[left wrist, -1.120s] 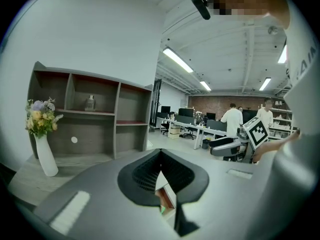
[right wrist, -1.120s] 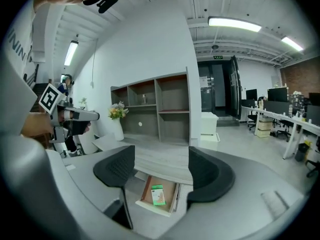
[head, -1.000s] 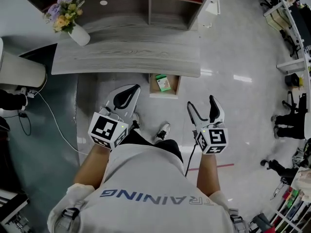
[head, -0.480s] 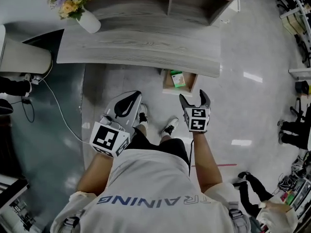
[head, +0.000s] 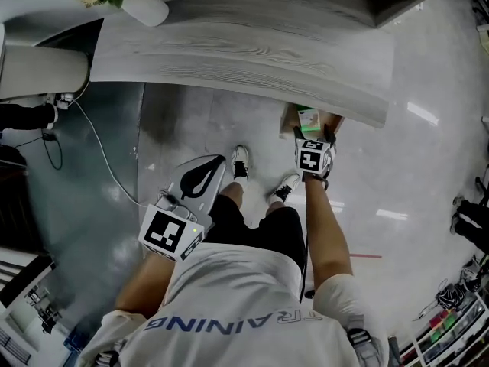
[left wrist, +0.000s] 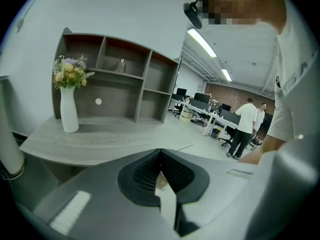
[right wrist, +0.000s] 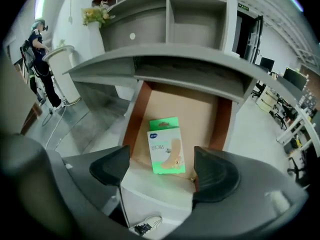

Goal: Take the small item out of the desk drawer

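The right gripper point(head: 314, 133), its jaws just opened wide and clamped on nothing, hangs over the front of the open desk drawer point(right wrist: 134, 118), right of centre in the head view. A green-and-white box point(right wrist: 166, 146) lies flat on the drawer floor. At lower left, the left gripper point(head: 217, 164) points away with its jaws together.

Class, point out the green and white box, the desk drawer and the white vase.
green and white box point(right wrist: 166, 146), right gripper view, its printed face.
desk drawer point(right wrist: 197, 109), right gripper view, bare brown floor.
white vase point(left wrist: 68, 115), left gripper view, its body.
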`<state>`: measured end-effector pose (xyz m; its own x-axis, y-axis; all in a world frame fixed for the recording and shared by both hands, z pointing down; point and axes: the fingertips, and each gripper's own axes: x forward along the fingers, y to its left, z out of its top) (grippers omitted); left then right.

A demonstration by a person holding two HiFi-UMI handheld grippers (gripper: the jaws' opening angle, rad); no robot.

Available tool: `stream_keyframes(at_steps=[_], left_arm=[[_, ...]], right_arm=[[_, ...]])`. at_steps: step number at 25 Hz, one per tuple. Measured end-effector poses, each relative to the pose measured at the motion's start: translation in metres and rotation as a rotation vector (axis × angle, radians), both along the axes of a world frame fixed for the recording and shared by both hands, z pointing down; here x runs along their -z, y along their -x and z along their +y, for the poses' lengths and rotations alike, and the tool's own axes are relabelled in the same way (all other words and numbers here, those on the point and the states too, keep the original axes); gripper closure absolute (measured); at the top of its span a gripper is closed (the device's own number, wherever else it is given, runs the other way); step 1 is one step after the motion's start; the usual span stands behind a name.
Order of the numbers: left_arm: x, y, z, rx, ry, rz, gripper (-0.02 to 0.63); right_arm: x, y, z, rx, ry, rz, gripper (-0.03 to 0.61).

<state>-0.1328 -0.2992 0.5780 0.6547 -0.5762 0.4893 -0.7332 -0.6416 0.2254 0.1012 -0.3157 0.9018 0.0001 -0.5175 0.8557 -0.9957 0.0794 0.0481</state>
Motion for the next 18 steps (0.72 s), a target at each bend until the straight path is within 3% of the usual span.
stream_keyframes(at_steps=[4, 10, 12, 18], left_arm=[[-0.02, 0.009, -0.007, 0.036, -0.024, -0.018, 0.611], [-0.038, 0.02, -0.011, 0.056, 0.018, -0.033, 0.611], [-0.038, 0.019, -0.014, 0.058, 0.026, -0.032, 0.611], [-0.025, 0.009, -0.014, 0.066, 0.014, -0.023, 0.611]], right_arm=[[-0.042, -0.009, -0.012, -0.018, 0.026, 0.045, 0.172], [-0.07, -0.009, -0.016, -0.01, 0.088, 0.107, 0.198], [-0.074, -0.01, -0.015, -0.004, 0.105, 0.128, 0.247], [-0.048, -0.009, -0.012, 0.044, 0.057, 0.137, 0.258]])
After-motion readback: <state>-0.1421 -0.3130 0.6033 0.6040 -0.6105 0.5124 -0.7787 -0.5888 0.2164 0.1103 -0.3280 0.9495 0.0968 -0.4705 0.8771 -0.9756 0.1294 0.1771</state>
